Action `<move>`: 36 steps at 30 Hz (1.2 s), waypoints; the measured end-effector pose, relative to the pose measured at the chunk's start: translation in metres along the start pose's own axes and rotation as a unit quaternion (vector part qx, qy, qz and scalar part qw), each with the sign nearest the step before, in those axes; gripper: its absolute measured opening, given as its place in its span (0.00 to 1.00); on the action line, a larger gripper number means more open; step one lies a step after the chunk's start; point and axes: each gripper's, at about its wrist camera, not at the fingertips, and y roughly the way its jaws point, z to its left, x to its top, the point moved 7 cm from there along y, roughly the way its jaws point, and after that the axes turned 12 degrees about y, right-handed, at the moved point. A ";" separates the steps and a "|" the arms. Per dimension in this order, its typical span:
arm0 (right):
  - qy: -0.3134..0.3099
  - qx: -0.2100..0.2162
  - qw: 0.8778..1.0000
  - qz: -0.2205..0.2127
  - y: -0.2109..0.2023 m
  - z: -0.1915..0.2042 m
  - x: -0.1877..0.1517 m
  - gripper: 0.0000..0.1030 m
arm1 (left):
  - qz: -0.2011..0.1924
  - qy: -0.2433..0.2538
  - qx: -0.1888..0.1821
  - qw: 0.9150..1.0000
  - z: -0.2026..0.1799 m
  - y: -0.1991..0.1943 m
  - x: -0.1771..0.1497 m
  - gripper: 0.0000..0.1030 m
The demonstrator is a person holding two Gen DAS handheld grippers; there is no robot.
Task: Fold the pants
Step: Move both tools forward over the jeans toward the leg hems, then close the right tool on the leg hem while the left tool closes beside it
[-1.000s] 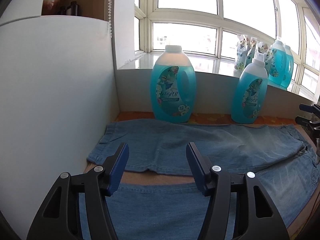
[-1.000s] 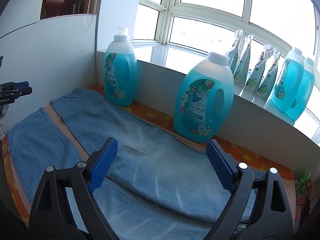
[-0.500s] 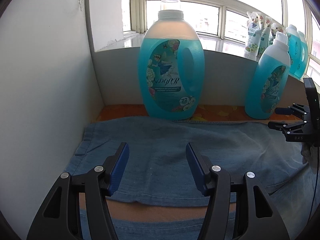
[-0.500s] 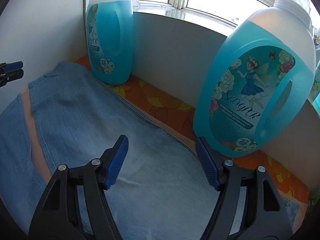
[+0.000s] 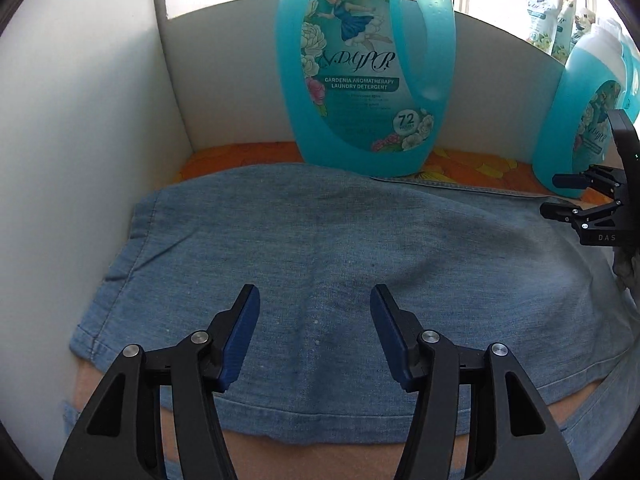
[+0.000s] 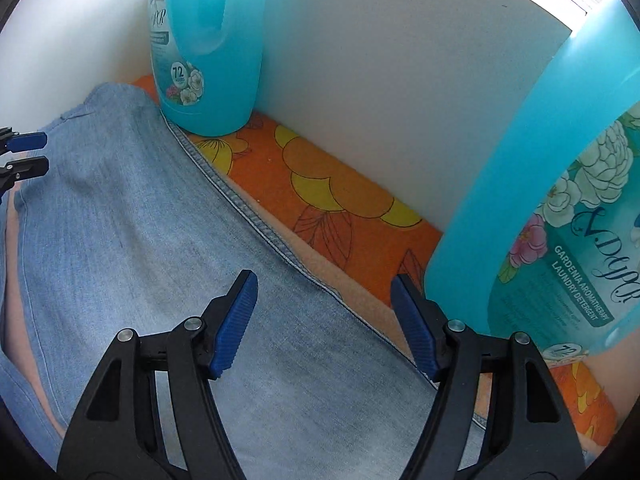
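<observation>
Denim pants (image 5: 340, 248) spread flat on worktop (image 6: 332, 196), no fold visible; left hand-held gripper (image 5: 312, 336) and right hand-held gripper (image 6: 324, 320) both spread, grasping nothing; folding apparently all outstanding.

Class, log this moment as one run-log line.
left gripper: open over jeans | right gripper: open at jeans' far seam | nothing gripped

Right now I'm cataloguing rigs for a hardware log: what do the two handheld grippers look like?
Both match. The left gripper and right gripper have matte black angular plastic frames with triangular cutouts, silver round pivot pins, and ribbed dark-blue finger pads. In the left wrist view, the right gripper's body shows the white letters "DAS". No cables or sleeves are visible.
</observation>
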 end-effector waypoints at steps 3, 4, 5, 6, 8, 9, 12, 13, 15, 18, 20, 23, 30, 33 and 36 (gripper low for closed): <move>-0.001 0.006 1.000 0.012 0.011 0.001 0.001 0.70 | 0.006 -0.004 -0.004 1.000 0.002 0.006 -0.001 0.54; 0.003 0.011 1.000 0.013 0.013 0.000 0.002 0.70 | 0.006 -0.005 -0.004 1.000 0.003 0.008 0.000 0.54; 0.008 0.017 1.000 0.017 0.014 0.000 0.002 0.70 | 0.006 -0.005 -0.004 1.000 0.004 0.008 0.000 0.54; 0.015 0.024 0.999 0.020 0.016 -0.001 0.002 0.70 | 0.006 -0.005 -0.004 1.000 0.004 0.008 0.001 0.54; 0.029 0.064 0.997 0.029 0.016 0.002 0.000 0.45 | 0.004 -0.008 -0.006 1.000 0.007 0.007 0.003 0.54; 0.033 0.071 0.996 0.031 0.014 0.004 -0.001 0.39 | 0.003 -0.010 -0.006 1.000 0.009 0.006 0.004 0.54; 0.014 0.048 0.998 0.023 0.006 0.011 -0.004 0.13 | -0.001 -0.020 -0.004 1.000 0.015 0.001 0.008 0.54; 0.012 0.048 0.999 0.015 -0.001 0.013 -0.005 0.12 | -0.004 -0.025 -0.004 1.000 0.017 -0.002 0.011 0.54; 0.018 0.053 0.998 0.002 -0.013 0.017 -0.005 0.11 | -0.010 -0.035 -0.007 0.999 0.021 -0.006 0.016 0.54; 0.038 0.067 0.997 -0.022 -0.036 0.022 -0.005 0.09 | -0.012 -0.046 -0.016 0.999 0.024 -0.008 0.025 0.64; 0.040 0.079 0.995 -0.040 -0.056 0.029 -0.010 0.09 | -0.018 -0.060 -0.024 0.998 0.025 -0.012 0.031 0.72; 0.029 0.096 0.994 -0.053 -0.081 0.047 -0.026 0.09 | -0.023 -0.082 -0.041 0.995 0.026 -0.015 0.041 0.72; -0.030 0.091 0.994 -0.043 -0.113 0.082 -0.084 0.09 | 0.004 -0.117 -0.098 0.988 0.016 -0.003 0.055 0.72; -0.040 0.083 0.995 -0.047 -0.118 0.085 -0.097 0.09 | 0.035 -0.115 -0.093 0.988 0.006 0.008 0.052 0.72; -0.034 0.086 0.994 -0.049 -0.123 0.082 -0.100 0.09 | 0.057 -0.127 -0.085 0.987 0.005 0.014 0.045 0.72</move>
